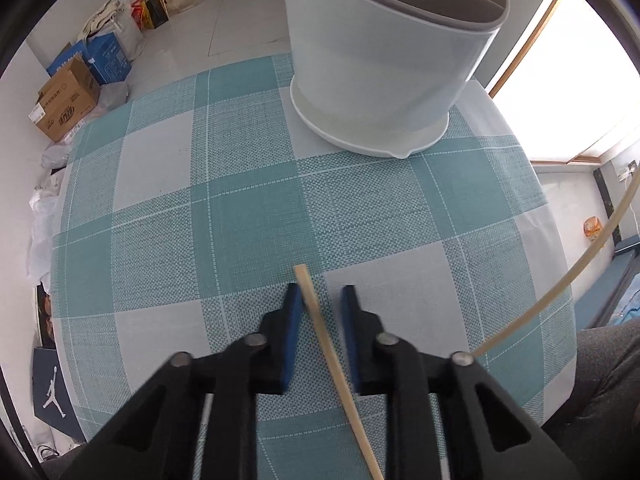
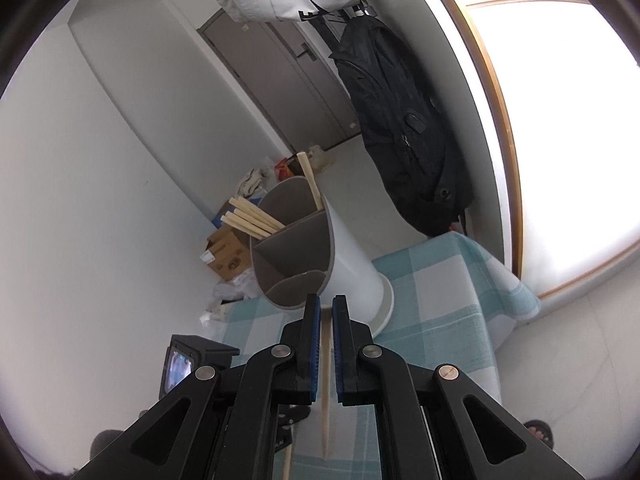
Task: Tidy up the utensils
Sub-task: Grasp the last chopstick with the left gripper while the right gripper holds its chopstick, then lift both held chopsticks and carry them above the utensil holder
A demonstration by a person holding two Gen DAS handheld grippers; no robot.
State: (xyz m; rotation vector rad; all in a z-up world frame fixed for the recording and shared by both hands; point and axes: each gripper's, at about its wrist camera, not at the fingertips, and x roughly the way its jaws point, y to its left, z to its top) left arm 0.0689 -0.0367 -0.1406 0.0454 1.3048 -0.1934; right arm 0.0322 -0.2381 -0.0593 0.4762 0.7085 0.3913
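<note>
Left gripper (image 1: 320, 292) is pointing steeply down at the table, and you are holding its blue pads (image 1: 294, 320) apart with a pale wooden chopstick (image 1: 320, 332) running between them. One pad is lying against or just beside the stick near its blunt end, while the other pad is standing clear of it, so the jaws are not clamping anything. That chopstick is lying on the teal and white checked tablecloth (image 1: 160, 200), with its blunt end reaching just past the fingertips toward the utensil holder (image 1: 380, 60). Right gripper (image 2: 326, 300) is closed down to a narrow slot, and you are gripping a second chopstick (image 2: 325, 380) in it; this stick is hanging below the pads in the right wrist view and is arcing through the air at the right edge of the left wrist view, clear of the cloth. Ahead of both tools, the white holder with its grey divided insert is standing upright on its saucer-like base on the cloth, well apart from the left fingertips. A bundle of chopsticks (image 2: 252, 216) is leaning out of the insert on its far side, and a single chopstick (image 2: 312, 180) is rising at the far rim; whether they are sharing one compartment cannot be told. Cardboard boxes (image 1: 66, 100) are sitting on the floor beyond the table, and a black backpack (image 2: 400, 120) is hanging by the window.
</note>
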